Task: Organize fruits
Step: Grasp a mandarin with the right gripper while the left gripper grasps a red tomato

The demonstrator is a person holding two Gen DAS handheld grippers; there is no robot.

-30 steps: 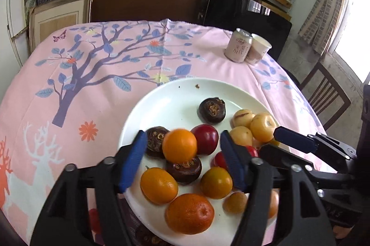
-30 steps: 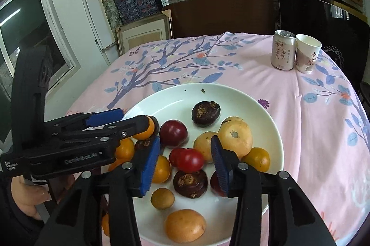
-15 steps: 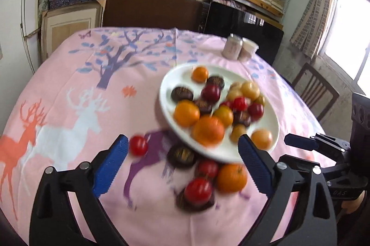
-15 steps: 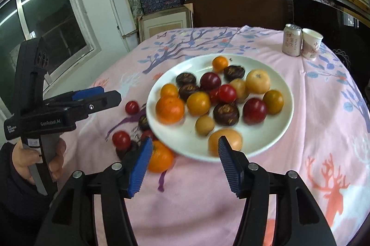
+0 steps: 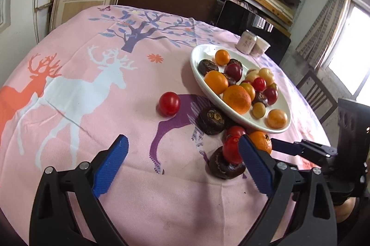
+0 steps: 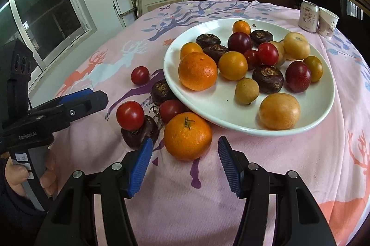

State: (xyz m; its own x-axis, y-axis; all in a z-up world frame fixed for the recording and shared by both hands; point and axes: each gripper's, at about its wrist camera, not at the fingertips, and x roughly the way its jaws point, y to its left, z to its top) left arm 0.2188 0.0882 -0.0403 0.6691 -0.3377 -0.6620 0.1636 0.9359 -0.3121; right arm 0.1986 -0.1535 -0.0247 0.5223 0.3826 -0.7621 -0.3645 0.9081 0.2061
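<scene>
Hovering released, the right tool [image 6: 183, 167] is probably lining up on the near orange [image 6: 187, 136], needing closure next.

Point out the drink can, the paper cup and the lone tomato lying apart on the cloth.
drink can [image 6: 308, 17], right wrist view, label face.
paper cup [image 6: 328, 23], right wrist view, side wall.
lone tomato [image 5: 169, 104], left wrist view, middle of skin.

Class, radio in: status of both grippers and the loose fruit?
Left gripper open, empty. Right gripper open, lined up on loose orange. Tomatoes, dark fruits crowd its left.
</scene>
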